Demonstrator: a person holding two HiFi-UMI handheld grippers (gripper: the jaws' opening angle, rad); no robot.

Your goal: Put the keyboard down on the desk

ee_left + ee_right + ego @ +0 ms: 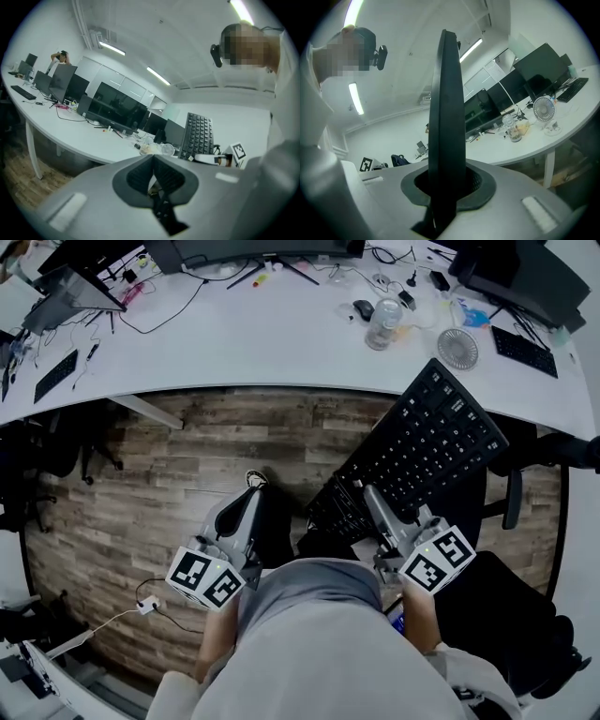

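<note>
A black keyboard (424, 451) hangs tilted in the air over the wood floor, short of the white desk (272, 348). My right gripper (364, 493) is shut on its near edge. In the right gripper view the keyboard (447, 103) stands edge-on between the pads, and my right gripper (447, 187) clamps it from both sides. My left gripper (251, 500) is to the left of it, shut and holding nothing. In the left gripper view its pads (140, 174) meet, and the keyboard (198, 135) shows upright to the right.
Near the desk's right end stand a small fan (457, 348), a clear jar (382, 322), a mouse (363, 308) and another keyboard (523, 351). Monitors line the far edge. A black office chair (525, 493) is at the right. A white adapter (147, 606) lies on the floor.
</note>
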